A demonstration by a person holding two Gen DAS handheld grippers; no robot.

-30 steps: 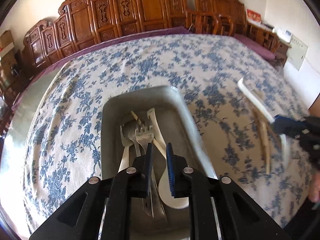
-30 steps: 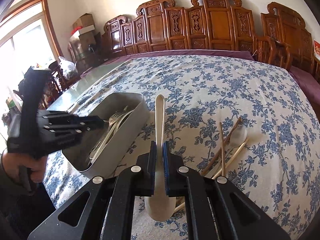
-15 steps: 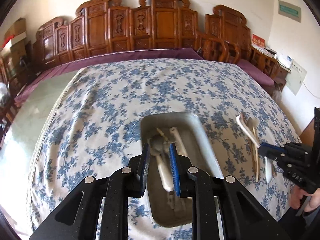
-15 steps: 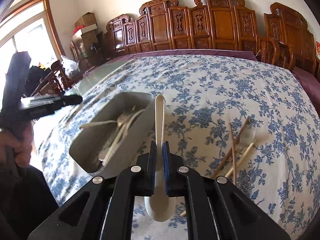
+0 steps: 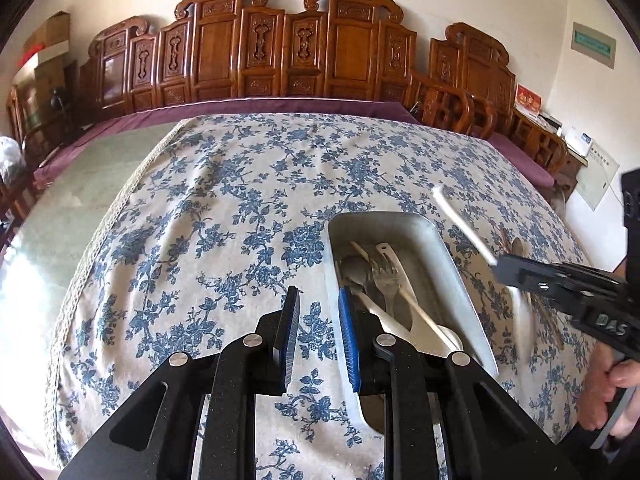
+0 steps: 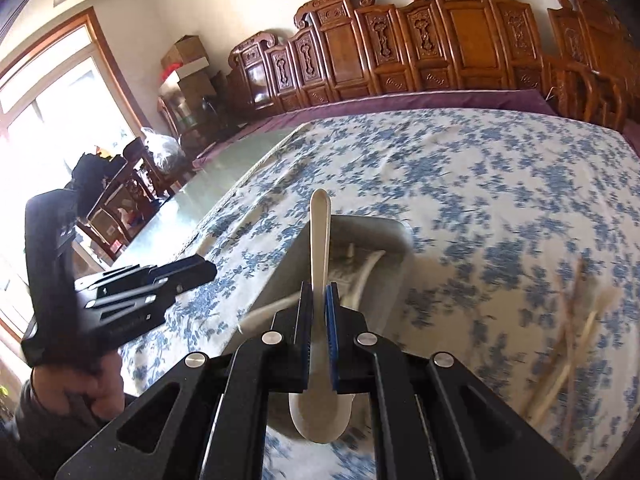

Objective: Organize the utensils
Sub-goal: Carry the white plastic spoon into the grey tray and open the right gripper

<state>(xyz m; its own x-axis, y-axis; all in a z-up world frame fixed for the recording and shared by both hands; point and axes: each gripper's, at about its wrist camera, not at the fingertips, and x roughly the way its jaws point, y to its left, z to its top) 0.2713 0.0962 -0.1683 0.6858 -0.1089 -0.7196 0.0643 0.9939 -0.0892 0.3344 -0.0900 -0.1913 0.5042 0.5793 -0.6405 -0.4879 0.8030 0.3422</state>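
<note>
Fork (image 5: pixel 386 276) in left view only

The left gripper (image 5: pixel 318 316) points down at a slant, its jaws a little apart with nothing between them, near the left long side of the container. The right gripper (image 6: pixel 319 312) also slants downward with its jaws pressed on what it carries. In the right wrist view a hand (image 6: pixel 86 388) grips the left gripper's handle; in the left wrist view a hand (image 5: pixel 612 384) grips the right gripper's handle.
</note>
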